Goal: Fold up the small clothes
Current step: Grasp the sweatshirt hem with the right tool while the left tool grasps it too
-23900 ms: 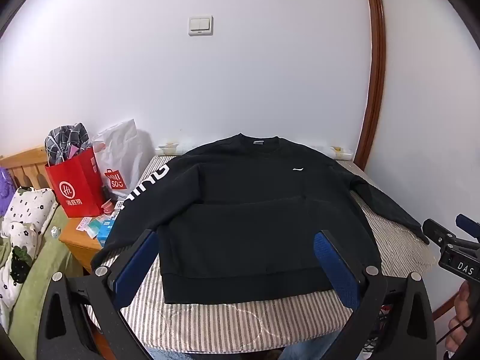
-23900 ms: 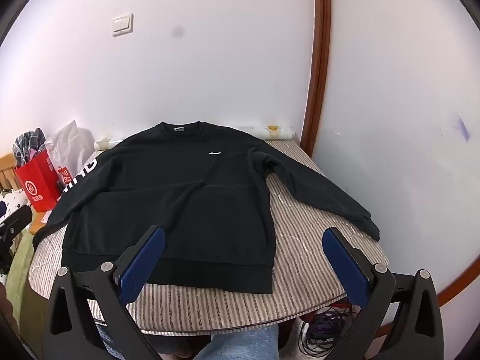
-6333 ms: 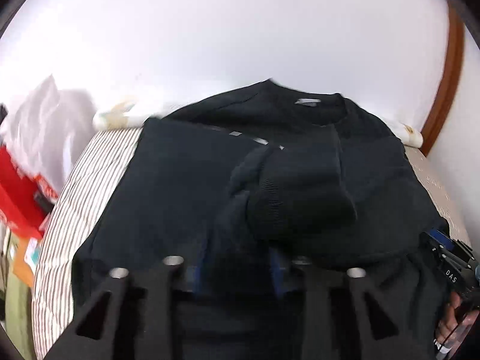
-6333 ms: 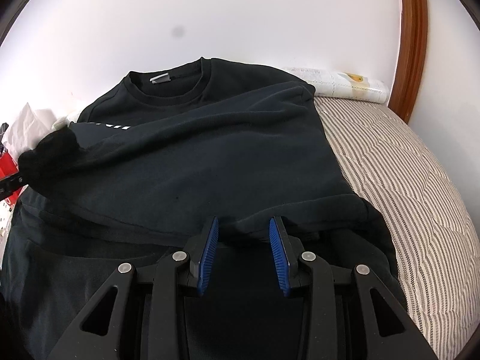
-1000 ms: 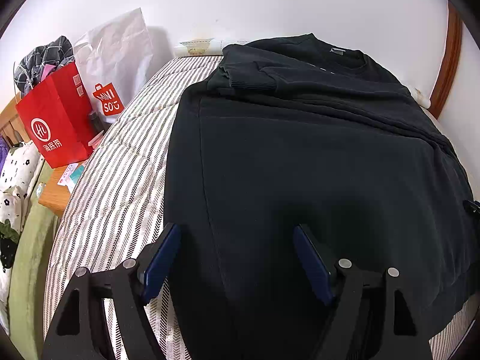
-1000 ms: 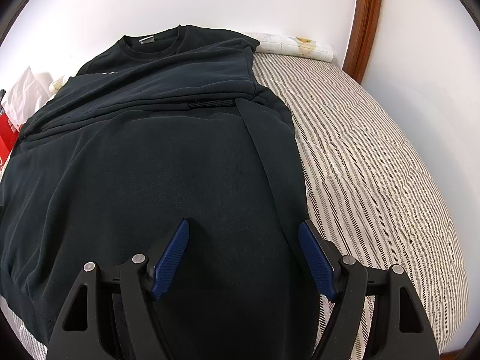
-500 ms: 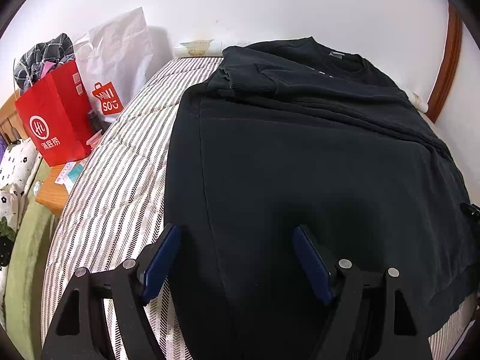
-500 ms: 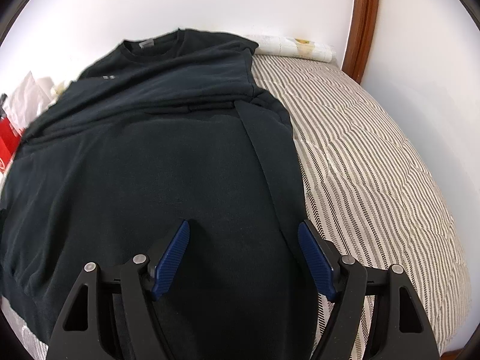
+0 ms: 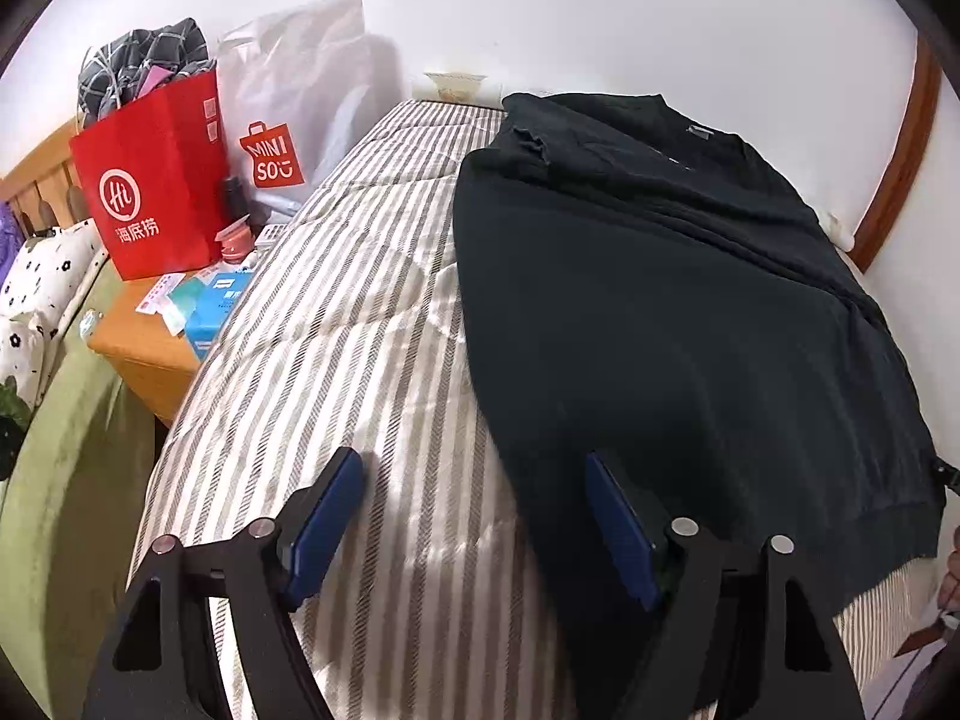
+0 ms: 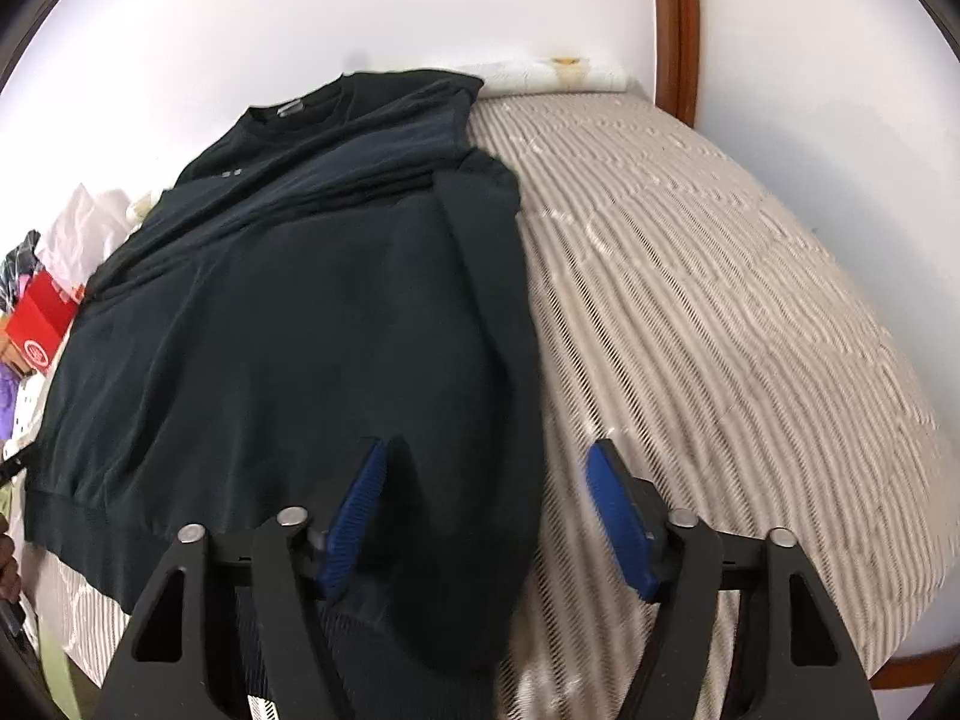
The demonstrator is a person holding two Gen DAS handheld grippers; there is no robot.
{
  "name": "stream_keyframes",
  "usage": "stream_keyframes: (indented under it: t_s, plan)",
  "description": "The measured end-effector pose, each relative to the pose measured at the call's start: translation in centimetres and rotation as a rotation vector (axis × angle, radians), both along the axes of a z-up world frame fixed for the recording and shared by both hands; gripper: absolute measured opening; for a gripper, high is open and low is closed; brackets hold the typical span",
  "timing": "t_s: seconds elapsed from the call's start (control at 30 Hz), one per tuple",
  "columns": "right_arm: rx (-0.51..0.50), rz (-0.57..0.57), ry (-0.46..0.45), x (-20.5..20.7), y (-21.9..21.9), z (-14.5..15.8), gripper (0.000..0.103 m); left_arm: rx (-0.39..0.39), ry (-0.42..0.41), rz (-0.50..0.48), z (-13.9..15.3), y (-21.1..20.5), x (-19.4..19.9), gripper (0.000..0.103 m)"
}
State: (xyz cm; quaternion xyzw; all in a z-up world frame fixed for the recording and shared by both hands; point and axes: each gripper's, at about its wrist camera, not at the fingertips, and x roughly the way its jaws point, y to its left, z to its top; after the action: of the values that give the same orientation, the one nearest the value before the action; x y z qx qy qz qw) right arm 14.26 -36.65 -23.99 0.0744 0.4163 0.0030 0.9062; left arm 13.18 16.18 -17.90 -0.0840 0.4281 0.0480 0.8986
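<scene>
A black sweatshirt [image 9: 690, 312] lies flat on the striped mattress [image 9: 360, 360] with both sleeves folded across its chest. My left gripper [image 9: 474, 516] is open and straddles the sweatshirt's left bottom edge, its right pad over the cloth and its left pad over the bare mattress. In the right wrist view the sweatshirt [image 10: 288, 336] fills the left half. My right gripper [image 10: 492, 516] is open and straddles the sweatshirt's right bottom edge, its left pad over the cloth.
A red paper bag [image 9: 150, 186] and a white MINISO bag [image 9: 294, 126] stand on a wooden bedside table [image 9: 144, 348] left of the bed. A green cushion [image 9: 66, 450] is lower left. The wall and a brown door frame [image 10: 678, 24] bound the far side.
Both grippers have swung outward from the middle of the sweatshirt's body to its side edges, left one leftward, right one rightward. Both stay open.
</scene>
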Motion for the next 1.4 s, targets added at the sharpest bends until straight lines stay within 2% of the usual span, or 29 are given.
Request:
stream_keyframes:
  t_s: [0.13,0.27,0.4,0.57,0.6,0.63,0.67,0.73,0.83,1.0,1.13,1.4]
  plan:
    - [-0.026,-0.005,-0.027,-0.3,1.1,-0.4,0.060,-0.020,0.003,-0.019,0.0,-0.6,-0.5,0.068]
    - [-0.051,-0.011,-0.021,0.3,1.8,-0.4,0.059,0.020,0.006,-0.037,-0.1,-2.5,-0.2,0.065]
    - [-0.046,-0.011,-0.020,0.5,1.8,-0.3,0.052,0.077,0.012,-0.071,-0.1,-4.3,-0.1,0.051]
    - [-0.060,0.003,-0.026,0.8,2.6,-0.2,0.034,0.064,-0.013,-0.064,-0.1,-4.2,-0.6,0.040]
    - [-0.059,0.009,-0.026,0.8,2.8,-0.2,0.032,0.064,-0.019,-0.058,-0.1,-4.0,-0.7,0.036]
    - [-0.057,0.016,-0.025,0.9,2.9,-0.1,0.025,0.069,-0.023,-0.056,-0.1,-4.0,-0.8,0.029]
    - [-0.052,0.022,-0.023,1.0,3.0,-0.1,0.018,0.065,-0.026,-0.061,-0.1,-3.9,-0.9,0.026]
    - [-0.052,0.019,-0.016,1.3,3.1,0.0,0.016,0.021,-0.030,-0.079,0.0,-3.4,-1.1,0.016]
    - [-0.053,0.012,0.000,1.7,3.2,0.1,0.017,-0.029,-0.023,-0.077,0.0,-2.9,-1.0,0.015]
    - [0.004,-0.021,0.012,2.3,2.5,0.2,0.021,-0.060,-0.031,-0.081,-0.2,-2.5,-0.8,0.017]
    - [-0.016,-0.042,-0.004,2.6,2.9,0.1,0.021,-0.064,-0.027,-0.077,-0.2,-2.5,-0.6,0.017]
    - [-0.020,-0.049,-0.031,2.2,2.9,0.0,0.013,-0.078,-0.021,-0.078,-0.1,-2.5,-0.3,0.010]
